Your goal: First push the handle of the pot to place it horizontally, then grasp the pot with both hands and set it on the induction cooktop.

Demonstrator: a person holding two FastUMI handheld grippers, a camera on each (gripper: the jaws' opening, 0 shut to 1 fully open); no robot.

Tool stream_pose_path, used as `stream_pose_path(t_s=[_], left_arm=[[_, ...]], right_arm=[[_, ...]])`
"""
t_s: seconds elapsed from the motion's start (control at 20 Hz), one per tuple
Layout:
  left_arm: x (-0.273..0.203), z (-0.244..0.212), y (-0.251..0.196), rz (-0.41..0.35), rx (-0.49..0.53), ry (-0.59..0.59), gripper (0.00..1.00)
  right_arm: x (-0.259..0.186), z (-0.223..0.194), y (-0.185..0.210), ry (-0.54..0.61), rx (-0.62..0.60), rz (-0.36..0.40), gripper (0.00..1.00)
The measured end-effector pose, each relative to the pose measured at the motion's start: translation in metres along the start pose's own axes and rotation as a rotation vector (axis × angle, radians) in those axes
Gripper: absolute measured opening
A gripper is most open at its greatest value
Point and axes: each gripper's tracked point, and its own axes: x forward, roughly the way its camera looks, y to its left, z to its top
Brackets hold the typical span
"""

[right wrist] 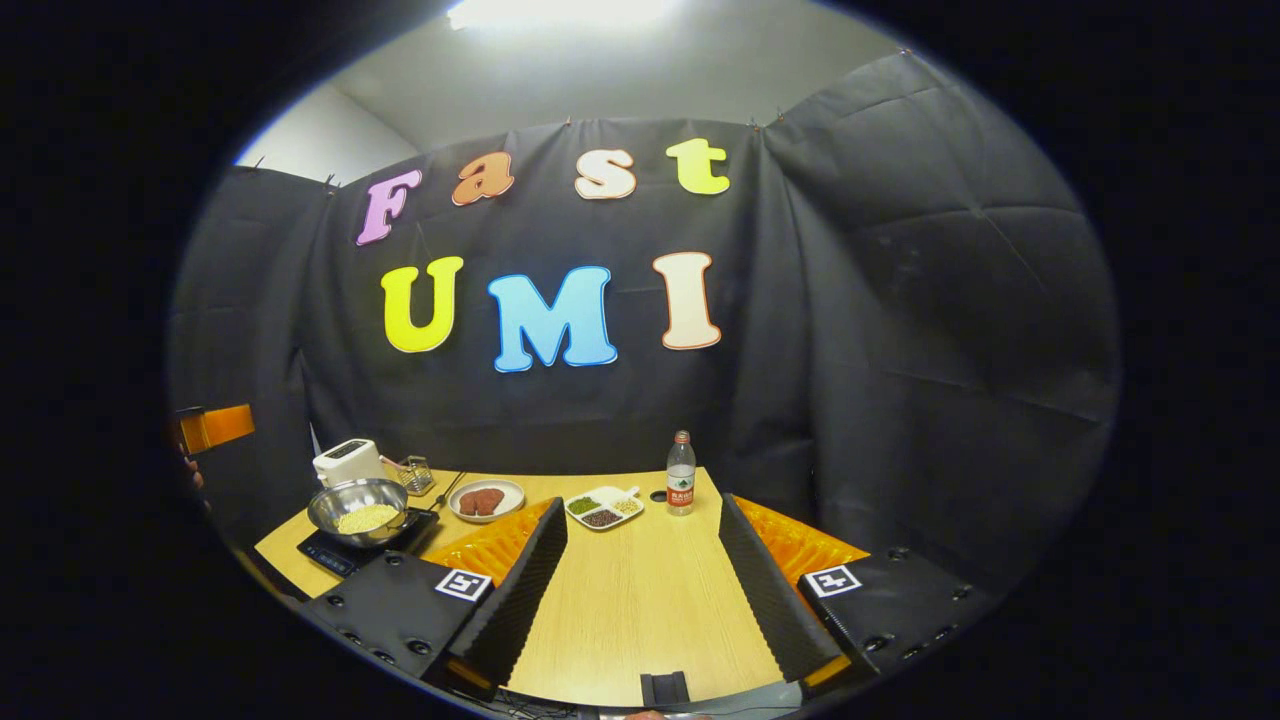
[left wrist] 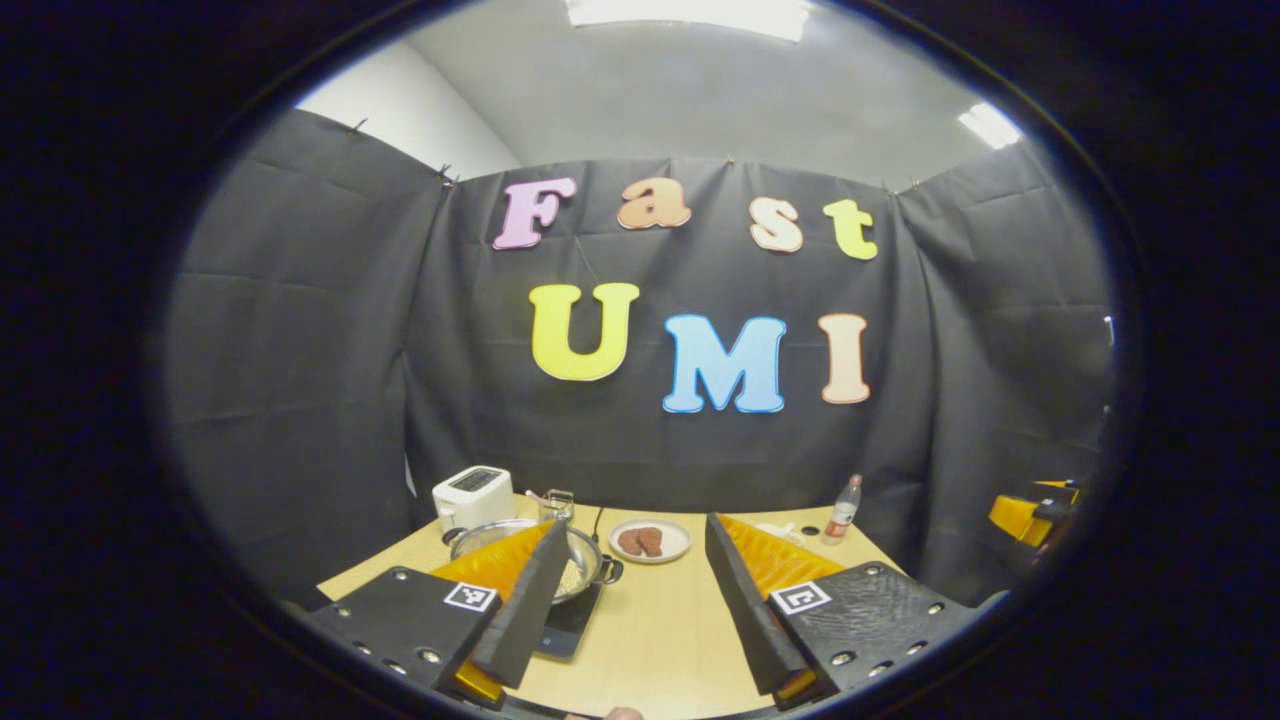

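Two fingers of the left gripper (left wrist: pixel 630 590) are seen spread wide apart in the left gripper view, with nothing held between them, above the wooden table (left wrist: pixel 660 630). The pot (left wrist: pixel 590 560) is seen seated on the induction cooktop (left wrist: pixel 568 625), partly hidden behind the left finger. A toaster (left wrist: pixel 472 496) and a plate (left wrist: pixel 649 540) are set beyond it.

In the right gripper view, the right gripper (right wrist: pixel 640 580) is likewise held released, empty. The pot (right wrist: pixel 360 505), filled with yellowish grains, is seen resting on the cooktop (right wrist: pixel 335 552) at the table's far left, well apart from this gripper. A bottle (right wrist: pixel 681 474) is stood near a divided dish (right wrist: pixel 604 507).
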Motion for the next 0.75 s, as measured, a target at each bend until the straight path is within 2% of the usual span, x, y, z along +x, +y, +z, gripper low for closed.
stream_pose_path(t_s=[0.05, 0.25, 0.3, 0.35, 0.45, 0.55, 0.65, 0.7, 0.75], left_arm=[[-0.009, -0.006, 0.0, -0.002, -0.008, -0.001, 0.8], [-0.018, -0.016, 0.003, -0.028, 0.003, 0.004, 0.8], [-0.02, -0.014, 0.008, -0.031, 0.004, -0.001, 0.84], [-0.021, -0.014, 0.014, -0.035, 0.004, -0.008, 0.8], [-0.023, -0.011, 0.03, -0.03, 0.016, -0.024, 0.8], [-0.023, -0.012, 0.047, -0.021, 0.024, -0.026, 0.87], [-0.025, -0.011, 0.059, -0.018, 0.028, -0.023, 0.8], [-0.026, -0.006, 0.067, -0.008, 0.033, -0.036, 0.8], [-0.026, -0.003, 0.073, -0.004, 0.036, -0.043, 0.83]], right_arm=[[-0.001, -0.002, 0.001, 0.004, -0.003, 0.0, 0.97], [0.004, 0.009, 0.022, -0.021, 0.018, -0.007, 0.98], [0.003, 0.011, 0.03, -0.023, 0.026, -0.005, 0.98], [0.002, 0.013, 0.039, -0.027, 0.032, 0.002, 0.98], [0.004, 0.016, 0.052, -0.041, 0.023, 0.007, 0.98], [0.006, 0.018, 0.064, -0.041, 0.012, 0.012, 0.98], [0.008, 0.025, 0.075, -0.056, 0.015, 0.013, 0.98], [0.009, 0.027, 0.079, -0.065, 0.018, 0.008, 0.92], [0.01, 0.028, 0.084, -0.068, 0.024, 0.007, 0.92]])
